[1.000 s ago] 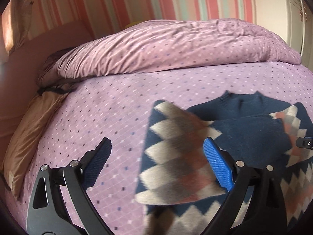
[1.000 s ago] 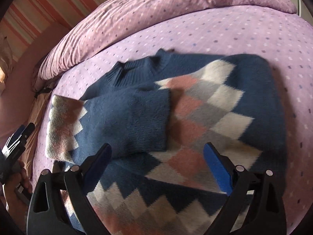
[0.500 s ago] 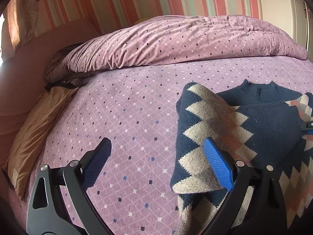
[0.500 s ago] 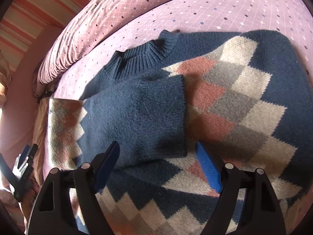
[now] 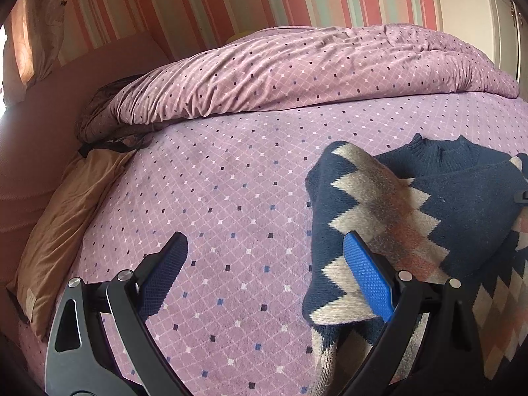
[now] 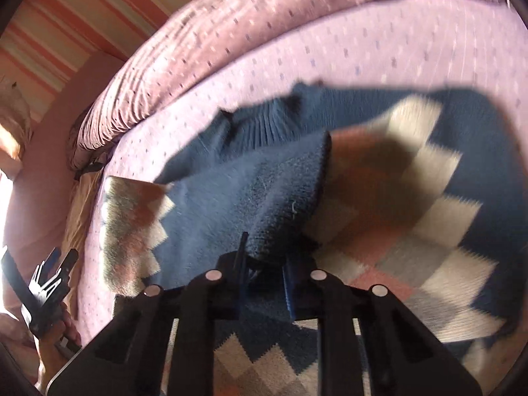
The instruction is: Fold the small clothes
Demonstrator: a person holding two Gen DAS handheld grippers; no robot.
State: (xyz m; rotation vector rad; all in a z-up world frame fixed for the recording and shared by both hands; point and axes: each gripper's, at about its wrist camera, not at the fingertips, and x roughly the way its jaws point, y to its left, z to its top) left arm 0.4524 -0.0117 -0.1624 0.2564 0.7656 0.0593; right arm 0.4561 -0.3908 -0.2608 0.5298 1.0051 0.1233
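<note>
Sweater (image 6: 389, 178), navy with argyle diamonds: flat on the purple bed (image 5: 231, 198), right half of the left wrist view, one sleeve (image 6: 264, 198) folded across the chest. Right gripper (image 6: 264, 272): fingers just closed, pinching the sleeve's navy cuff, lower centre. Left gripper (image 5: 264, 267): fingers wide apart, empty, over the bed beside the sweater's edge.

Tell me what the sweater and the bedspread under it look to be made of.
Sweater: a soft, fuzzy knit, probably wool or acrylic; the ribbed collar and napped sleeve show it. The right gripper has just been closing and pinches the sleeve cuff.
Bedspread: looks like short-pile velvety fleece, matte, with a printed diamond grid; the fibre I cannot tell.
</note>
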